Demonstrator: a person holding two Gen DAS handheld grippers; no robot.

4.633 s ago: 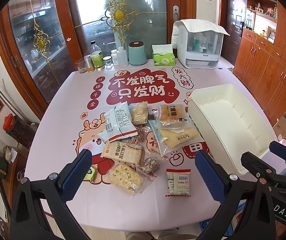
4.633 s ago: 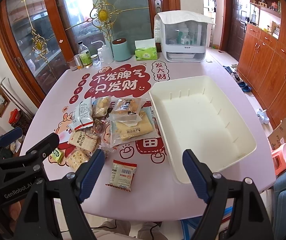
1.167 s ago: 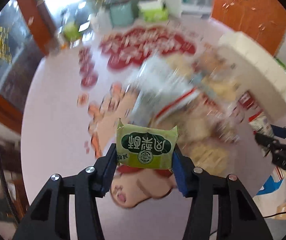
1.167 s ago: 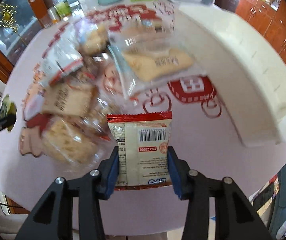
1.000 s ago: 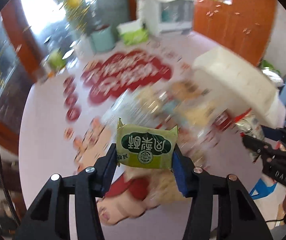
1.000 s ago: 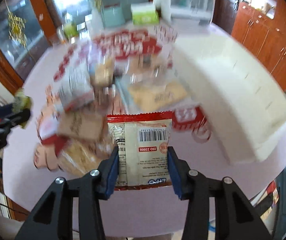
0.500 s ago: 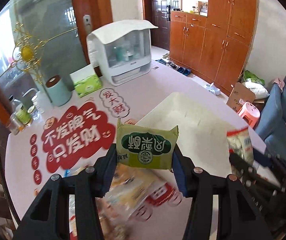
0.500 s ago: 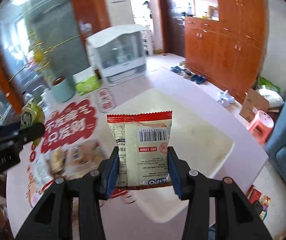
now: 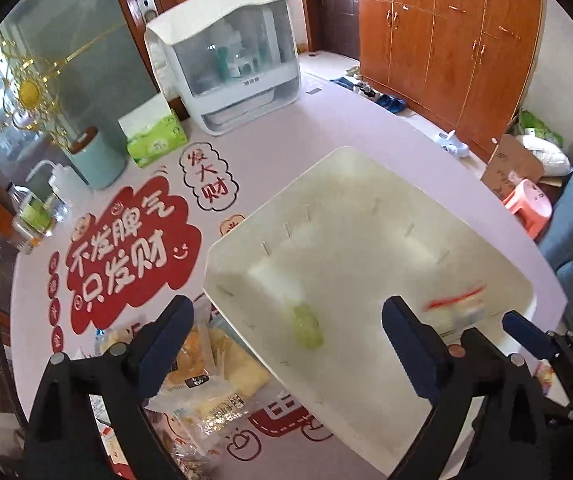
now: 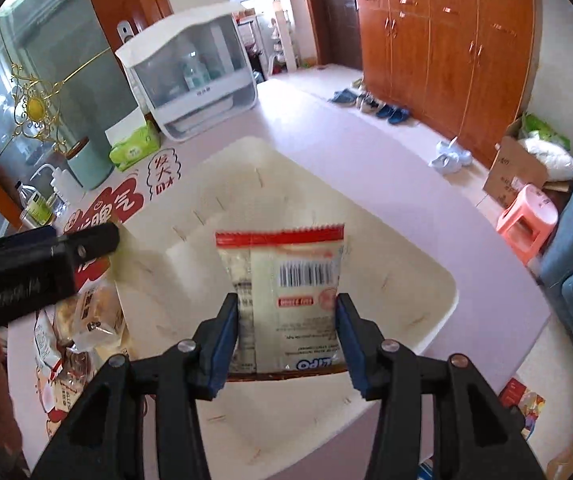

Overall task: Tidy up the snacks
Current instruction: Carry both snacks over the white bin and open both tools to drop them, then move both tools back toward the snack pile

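Note:
My left gripper (image 9: 286,340) is open and empty above the white bin (image 9: 486,248). The small green snack packet (image 9: 306,326) shows blurred inside the bin, below the open jaws. My right gripper (image 10: 288,340) is shut on a red-and-white snack packet (image 10: 286,280), held over the near part of the bin (image 10: 438,276). That packet appears blurred in the left wrist view (image 9: 454,304). The left gripper's body (image 10: 26,268) shows at the left of the right wrist view.
Several snack bags (image 9: 202,384) lie on the pink table (image 9: 346,120) left of the bin. A white dish cabinet (image 9: 226,56), tissue box (image 9: 154,140), teal canister (image 9: 94,160) and bottles stand at the back. Wooden cabinets (image 9: 446,40) and a pink stool (image 9: 526,204) are on the right.
My left gripper has opened and let go of the green packet, which drops into the bin. My right gripper has moved further over the bin with its packet.

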